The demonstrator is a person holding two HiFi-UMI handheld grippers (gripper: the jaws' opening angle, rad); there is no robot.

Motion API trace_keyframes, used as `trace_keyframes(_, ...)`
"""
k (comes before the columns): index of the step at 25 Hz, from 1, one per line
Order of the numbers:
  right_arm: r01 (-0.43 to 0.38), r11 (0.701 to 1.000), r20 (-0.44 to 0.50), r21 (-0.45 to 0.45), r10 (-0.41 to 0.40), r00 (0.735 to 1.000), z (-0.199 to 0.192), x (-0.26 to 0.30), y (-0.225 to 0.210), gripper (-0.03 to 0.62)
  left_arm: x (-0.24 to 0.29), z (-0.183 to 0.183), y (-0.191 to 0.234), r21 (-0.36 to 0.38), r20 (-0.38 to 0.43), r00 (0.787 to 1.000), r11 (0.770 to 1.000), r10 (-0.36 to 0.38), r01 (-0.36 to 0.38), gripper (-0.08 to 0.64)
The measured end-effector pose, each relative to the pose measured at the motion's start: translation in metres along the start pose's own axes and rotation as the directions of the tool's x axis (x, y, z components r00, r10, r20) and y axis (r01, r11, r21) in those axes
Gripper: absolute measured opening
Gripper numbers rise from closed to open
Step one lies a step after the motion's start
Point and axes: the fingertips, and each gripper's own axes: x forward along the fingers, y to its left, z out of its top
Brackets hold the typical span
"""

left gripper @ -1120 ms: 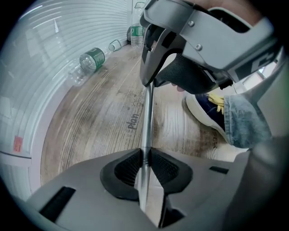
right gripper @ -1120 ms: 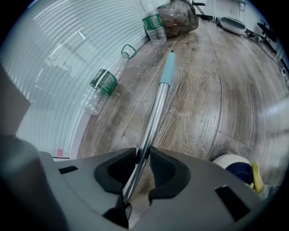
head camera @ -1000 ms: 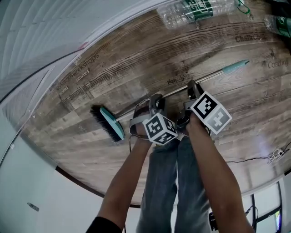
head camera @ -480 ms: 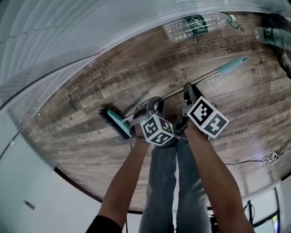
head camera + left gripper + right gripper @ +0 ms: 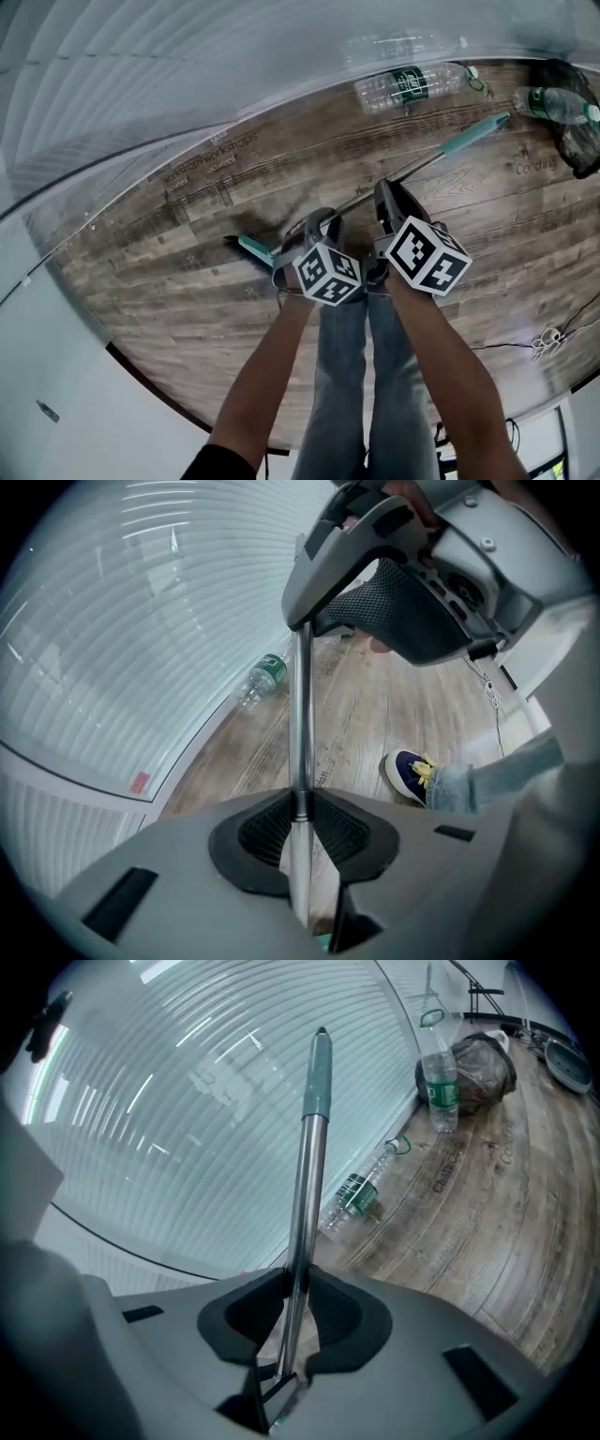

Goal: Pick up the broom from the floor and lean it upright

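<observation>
In the head view, the broom (image 5: 424,159) stretches slantwise over the wooden floor (image 5: 169,272), and the left gripper (image 5: 319,221) and right gripper (image 5: 385,190) sit side by side on it. In the left gripper view, the pads clamp the metal pole (image 5: 300,714). In the right gripper view, the jaws have just been closing and pinch the pole below its teal grip (image 5: 318,1077).
</observation>
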Motion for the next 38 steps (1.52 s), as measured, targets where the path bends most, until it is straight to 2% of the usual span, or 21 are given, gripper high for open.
trace_keyframes(9, -0.139, 0.976, -0.016, -0.169, 0.138, 0.99, 0.023, -0.037, 0.087, 0.087, -0.064, 0.014, 0.029, -0.105, 0.047, 0.997, 0.993, 0.064, -0.059, 0.086)
trace_keyframes(14, -0.216, 0.934, -0.03, -0.283, 0.217, 0.976, 0.03, -0.055, 0.139, 0.086, -0.098, 0.018, 0.049, -0.169, 0.082, 0.991, 0.981, 0.105, -0.09, 0.086)
trace_keyframes(23, -0.297, 0.867, -0.058, -0.401, 0.299, 0.953, 0.03, -0.093, 0.208, 0.084, -0.157, 0.017, 0.071, -0.236, 0.125, 0.976, 0.96, 0.181, -0.148, 0.086)
trace_keyframes(26, -0.331, 0.828, -0.075, -0.451, 0.335, 0.939, 0.029, -0.106, 0.235, 0.084, -0.177, 0.017, 0.08, -0.26, 0.146, 0.968, 0.952, 0.206, -0.163, 0.086)
trace_keyframes(31, -0.376, 0.748, -0.116, -0.547, 0.378, 0.919, 0.025, -0.125, 0.277, 0.084, -0.208, 0.015, 0.092, -0.333, 0.168, 0.955, 0.926, 0.244, -0.178, 0.086)
trace_keyframes(38, -0.398, 0.614, -0.168, -0.682, 0.398, 0.902, 0.018, -0.135, 0.324, 0.084, -0.23, 0.017, 0.114, -0.447, 0.217, 0.929, 0.877, 0.299, -0.178, 0.086)
